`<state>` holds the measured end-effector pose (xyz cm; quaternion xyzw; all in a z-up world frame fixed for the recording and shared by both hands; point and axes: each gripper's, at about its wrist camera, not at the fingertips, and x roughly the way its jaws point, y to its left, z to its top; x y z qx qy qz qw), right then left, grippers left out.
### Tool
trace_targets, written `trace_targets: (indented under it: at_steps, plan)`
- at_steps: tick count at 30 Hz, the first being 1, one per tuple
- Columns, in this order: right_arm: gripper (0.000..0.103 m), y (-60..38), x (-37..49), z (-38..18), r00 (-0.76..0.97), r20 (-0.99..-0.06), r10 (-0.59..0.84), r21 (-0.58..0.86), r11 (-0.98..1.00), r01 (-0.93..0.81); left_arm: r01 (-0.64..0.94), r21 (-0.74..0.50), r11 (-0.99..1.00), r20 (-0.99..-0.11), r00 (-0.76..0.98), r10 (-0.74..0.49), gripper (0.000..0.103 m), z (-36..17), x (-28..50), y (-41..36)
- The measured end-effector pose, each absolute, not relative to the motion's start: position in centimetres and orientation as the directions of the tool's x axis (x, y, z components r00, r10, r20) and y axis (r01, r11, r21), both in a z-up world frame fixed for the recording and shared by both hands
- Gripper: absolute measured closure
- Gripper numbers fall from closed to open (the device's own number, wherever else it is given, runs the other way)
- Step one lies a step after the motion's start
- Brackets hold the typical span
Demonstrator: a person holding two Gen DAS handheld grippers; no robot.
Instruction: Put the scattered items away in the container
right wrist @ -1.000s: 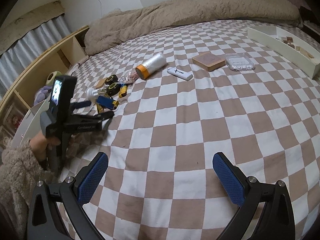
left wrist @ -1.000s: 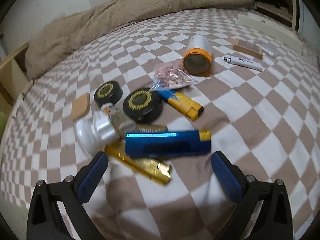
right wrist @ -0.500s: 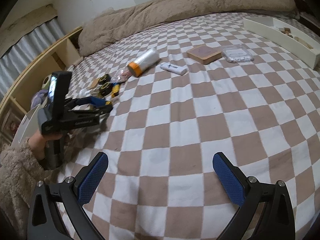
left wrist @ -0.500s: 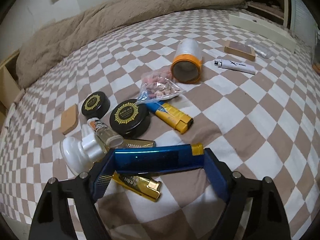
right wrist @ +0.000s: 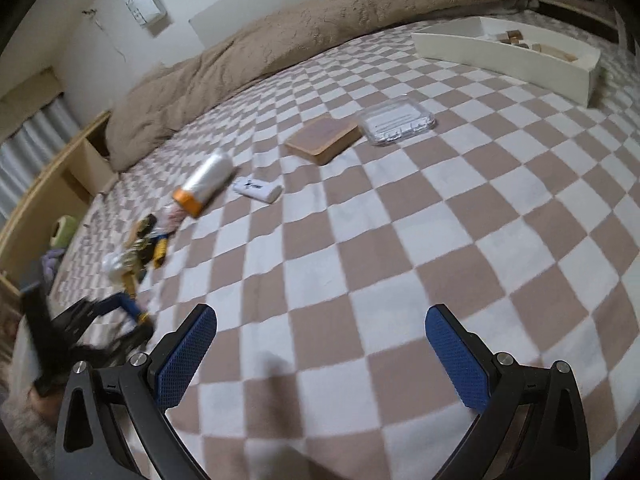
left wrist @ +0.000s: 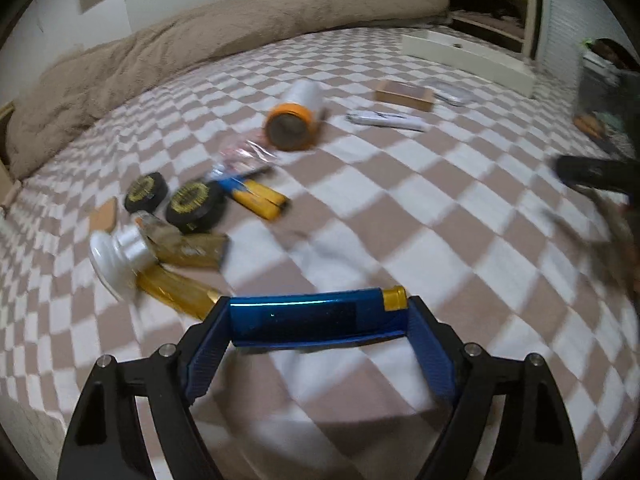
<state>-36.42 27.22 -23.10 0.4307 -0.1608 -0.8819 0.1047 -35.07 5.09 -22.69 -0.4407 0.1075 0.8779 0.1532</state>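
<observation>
Blue tube (left wrist: pixel 308 322) sits crosswise between my left gripper (left wrist: pixel 318 326) jaws, clamped end to end. The right gripper (right wrist: pixel 320 356) jaws gape, empty. Next, I judge: carry it to the white container (right wrist: pixel 512 60), far ahead.

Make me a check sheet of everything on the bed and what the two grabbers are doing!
Surface: checkered blanket on a bed, brown duvet bunched at the far side.
Job's things: blue tube held end to end; white tray at the far edge, with small blocks inside.
Clutter: orange-capped roll, white stick, wooden block, clear case, two black tins, yellow lighter, gold wrappers, white bottle.
Grippers: left gripper shut on the tube, fingers just closed; right gripper open, empty.
Cables: nothing seen.
Surroundings: wooden shelf, wall.
</observation>
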Motion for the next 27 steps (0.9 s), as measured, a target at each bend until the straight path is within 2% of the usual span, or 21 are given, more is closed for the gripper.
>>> trace_targets:
  at_steps: [3, 9, 13, 18, 23, 27]
  plan:
    - [0.000, 26.3, -37.3, -23.2, -0.601, -0.737, -0.308, 0.333, -0.940, 0.074, -0.375, -0.004, -0.927, -0.814, -0.537, 0.221, 0.018, -22.6, -33.2, 5.5]
    - [0.000, 23.6, -40.3, -23.7, -0.579, -0.768, -0.274, 0.245, -0.961, 0.130, -0.397, -0.036, -0.917, -0.821, -0.511, 0.253, 0.018, -22.9, -30.6, 6.4]
    - [0.000, 22.0, -42.5, -24.4, -0.564, -0.798, -0.211, 0.161, -0.977, 0.139, -0.399, -0.001, -0.917, -0.814, -0.532, 0.233, 0.018, -23.5, -29.8, 7.1]
    - [0.000, 19.6, -44.7, -25.0, -0.557, -0.821, -0.130, 0.042, -0.985, 0.168, -0.395, -0.014, -0.919, -0.809, -0.535, 0.242, 0.018, -23.7, -29.9, 7.1]
    - [0.000, 18.0, -46.6, -25.4, -0.562, -0.819, -0.116, 0.004, -0.980, 0.197, -0.392, -0.030, -0.919, -0.808, -0.532, 0.253, 0.017, -24.1, -30.1, 6.9]
    - [0.000, 17.5, -47.8, -25.5, -0.556, -0.819, -0.141, 0.027, -0.978, 0.208, -0.384, -0.010, -0.923, -0.807, -0.542, 0.234, 0.013, -24.5, -30.4, 7.4]
